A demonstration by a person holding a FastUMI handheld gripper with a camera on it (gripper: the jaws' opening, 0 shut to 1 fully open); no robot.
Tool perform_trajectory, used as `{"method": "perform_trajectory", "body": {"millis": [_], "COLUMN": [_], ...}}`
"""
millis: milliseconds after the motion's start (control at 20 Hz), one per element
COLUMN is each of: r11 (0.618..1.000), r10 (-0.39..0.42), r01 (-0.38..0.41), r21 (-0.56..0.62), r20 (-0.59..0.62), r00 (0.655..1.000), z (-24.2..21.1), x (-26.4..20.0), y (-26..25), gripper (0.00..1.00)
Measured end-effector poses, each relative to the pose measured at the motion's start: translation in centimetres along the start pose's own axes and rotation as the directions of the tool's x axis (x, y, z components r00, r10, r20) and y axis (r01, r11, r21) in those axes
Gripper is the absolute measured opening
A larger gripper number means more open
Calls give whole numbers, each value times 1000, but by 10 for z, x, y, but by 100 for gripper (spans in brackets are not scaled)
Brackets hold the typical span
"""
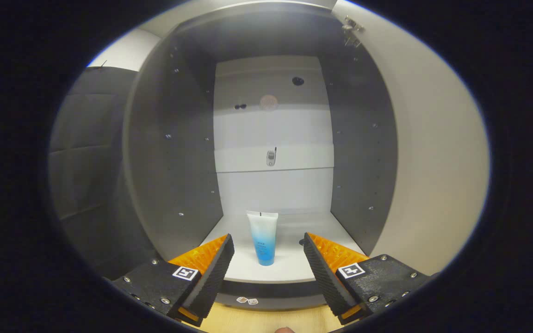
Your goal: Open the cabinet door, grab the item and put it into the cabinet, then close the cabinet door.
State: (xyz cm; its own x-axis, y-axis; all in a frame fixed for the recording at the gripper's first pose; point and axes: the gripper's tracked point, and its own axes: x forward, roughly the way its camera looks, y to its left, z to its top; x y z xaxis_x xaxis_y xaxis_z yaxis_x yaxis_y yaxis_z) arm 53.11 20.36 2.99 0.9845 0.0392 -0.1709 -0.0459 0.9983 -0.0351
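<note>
Tongs (266,245) spread wide at lower centre, nothing gripped, tube (262,237) stood upright between the fingertips on the cabinet (289,268) floor, cap down, long axis vertical, door (433,162) swung open at right

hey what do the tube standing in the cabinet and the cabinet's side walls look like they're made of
Tube: likely soft plastic, smooth and slightly glossy, white fading to blue toward its cap, standing cap-down beyond the open tongs.
Side walls: probably laminated board with a matte dark grey finish; rows of small drilled shelf-pin holes suggest flat-pack panels.
Open door: a similar panel, pale matte face, hinge at its top.
</note>
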Motion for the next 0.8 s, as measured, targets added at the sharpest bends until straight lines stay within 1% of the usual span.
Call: {"method": "perform_trajectory", "body": {"millis": [200, 450, 800], "r11": [999, 998, 997], "r10": [35, 63, 77], "r01": [-35, -64, -79], "r21": [-5, 1, 10], "r20": [38, 72, 91], "r00": [999, 995, 993], "z": [9, 6, -2], "x": [-68, -145, -230], "y": [6, 6, -13], "gripper": [94, 93, 94]}}
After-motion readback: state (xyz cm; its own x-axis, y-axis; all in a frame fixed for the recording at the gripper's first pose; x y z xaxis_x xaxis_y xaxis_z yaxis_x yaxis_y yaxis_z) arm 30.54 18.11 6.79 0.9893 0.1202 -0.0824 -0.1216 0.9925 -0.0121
